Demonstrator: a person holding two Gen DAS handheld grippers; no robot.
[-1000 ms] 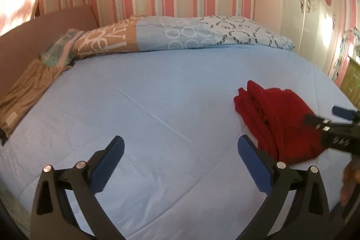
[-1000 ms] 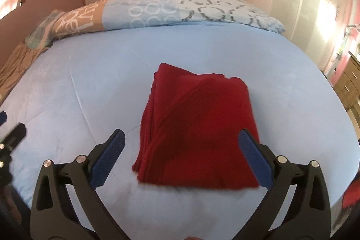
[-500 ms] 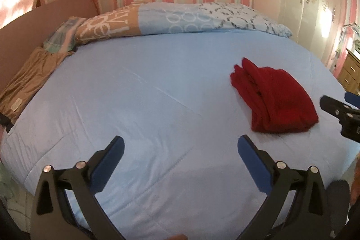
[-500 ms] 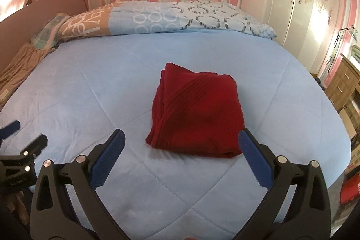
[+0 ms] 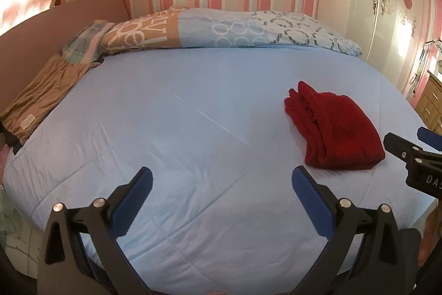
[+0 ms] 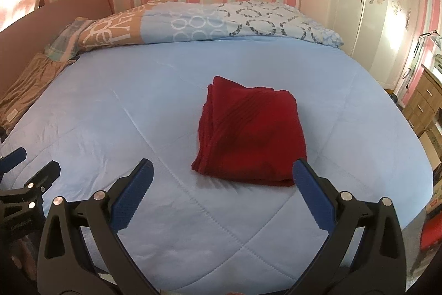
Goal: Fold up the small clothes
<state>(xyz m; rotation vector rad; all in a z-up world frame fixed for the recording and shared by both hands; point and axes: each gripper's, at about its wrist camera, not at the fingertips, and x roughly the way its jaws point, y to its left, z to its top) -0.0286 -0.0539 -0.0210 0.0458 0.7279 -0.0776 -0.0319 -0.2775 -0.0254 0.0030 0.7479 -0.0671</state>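
Trouble from here is mostly of my own making. Far left, a brown garment (image 5: 36, 98) lies spread along the edge of the bed (image 5: 179, 112), beside a patterned quilt (image 5: 210, 28) rolled at the head. If it is the next piece to fold, dragging it across the blue cover could rumple it further.

My left tool (image 5: 221, 195) hangs over bare cover near the foot, jaws spread wide and holding nothing. It is well apart from any cloth, so the danger is small — only a stray dip catching a blue pad in the quilting.

Further right lies the red garment (image 6: 250, 133), folded into a thick, neat bundle on the right half of the bed. My right tool (image 6: 222, 191) hovers just short of its near edge, likewise wide open and empty. One pad looks close to the front corner. A careless nudge — or a pinch of only the top layer — would likely peel the stack open and undo the fold.
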